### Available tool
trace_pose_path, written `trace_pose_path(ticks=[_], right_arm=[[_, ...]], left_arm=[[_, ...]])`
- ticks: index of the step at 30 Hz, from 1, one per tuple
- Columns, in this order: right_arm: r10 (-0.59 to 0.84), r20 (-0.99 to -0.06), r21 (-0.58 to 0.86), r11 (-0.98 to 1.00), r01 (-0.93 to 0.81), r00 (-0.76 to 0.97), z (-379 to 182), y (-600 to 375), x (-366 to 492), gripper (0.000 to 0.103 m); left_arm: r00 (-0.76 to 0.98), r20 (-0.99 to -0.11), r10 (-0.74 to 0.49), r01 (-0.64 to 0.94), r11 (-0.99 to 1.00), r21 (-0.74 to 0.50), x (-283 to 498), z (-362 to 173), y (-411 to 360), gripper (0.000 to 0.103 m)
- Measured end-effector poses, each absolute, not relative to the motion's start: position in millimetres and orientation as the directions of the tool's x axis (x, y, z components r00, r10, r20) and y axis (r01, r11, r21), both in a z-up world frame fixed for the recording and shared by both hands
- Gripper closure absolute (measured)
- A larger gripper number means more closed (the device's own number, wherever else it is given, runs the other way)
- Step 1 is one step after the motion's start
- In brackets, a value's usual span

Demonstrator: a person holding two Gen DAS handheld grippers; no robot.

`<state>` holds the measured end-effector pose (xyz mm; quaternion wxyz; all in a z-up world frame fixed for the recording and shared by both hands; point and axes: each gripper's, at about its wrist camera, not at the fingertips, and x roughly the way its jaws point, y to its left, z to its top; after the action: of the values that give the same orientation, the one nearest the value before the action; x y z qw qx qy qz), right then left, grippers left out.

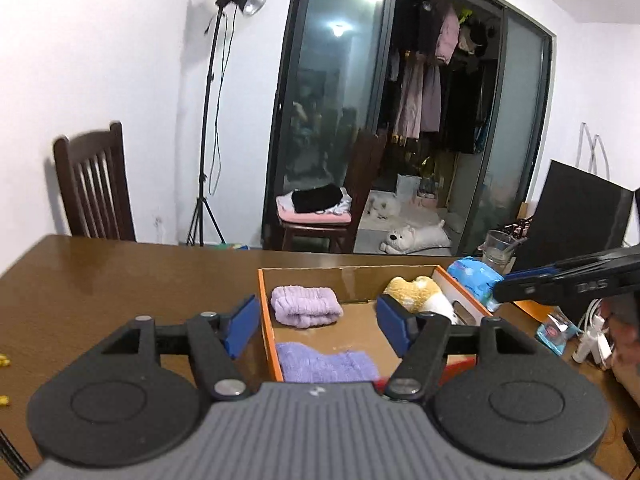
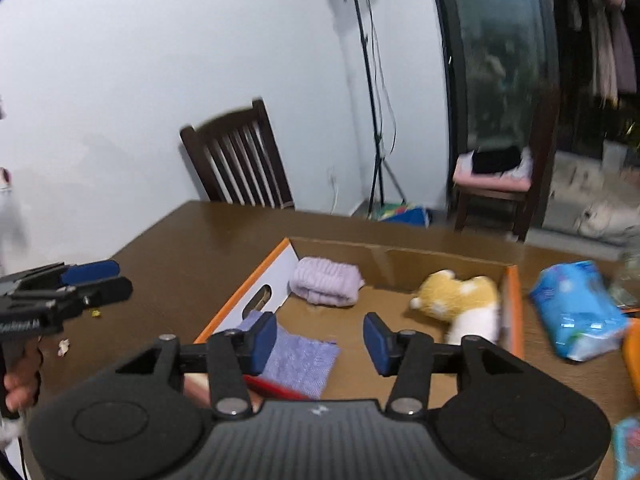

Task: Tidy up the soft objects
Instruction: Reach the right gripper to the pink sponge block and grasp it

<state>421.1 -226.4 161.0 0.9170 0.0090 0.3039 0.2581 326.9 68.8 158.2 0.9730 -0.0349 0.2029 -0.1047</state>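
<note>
An orange-rimmed cardboard box (image 1: 264, 308) (image 2: 516, 312) stands on the brown table. It holds a rolled lilac towel (image 1: 306, 306) (image 2: 326, 282) at the back, a flat purple cloth (image 1: 324, 364) (image 2: 300, 360) at the front, and a yellow and white plush toy (image 1: 418, 294) (image 2: 460, 294) at the right. My left gripper (image 1: 318, 326) (image 2: 112, 280) hangs open above the box's near left part, nothing between its blue pads. Over the box's near edge my right gripper (image 2: 320, 344) (image 1: 500, 286) is open too, holding nothing.
A blue tissue pack (image 1: 474, 280) (image 2: 576, 312) lies right of the box, with a glass cup (image 1: 498, 246) and a black screen (image 1: 580, 216) behind it. A wooden chair (image 1: 94, 184) (image 2: 240, 160) stands at the table's far side. A red item (image 2: 276, 390) shows under my right gripper.
</note>
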Motion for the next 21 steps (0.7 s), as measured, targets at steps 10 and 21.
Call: trace_pose_path(ticks=[10,21], right_arm=[[0.462,-0.391,0.115,0.882,-0.456,0.796,155,-278,265,0.044],[0.471,-0.446,0.216,0.882,-0.419,0.761,52,-282,138,0.039]], left_arm=[[0.946,-0.271,-0.178,0.171,0.984,-0.05,194,136,43,0.023],[0.896,-0.403,-0.187,0.118,0.975,-0.189,110,42,41,0.021]])
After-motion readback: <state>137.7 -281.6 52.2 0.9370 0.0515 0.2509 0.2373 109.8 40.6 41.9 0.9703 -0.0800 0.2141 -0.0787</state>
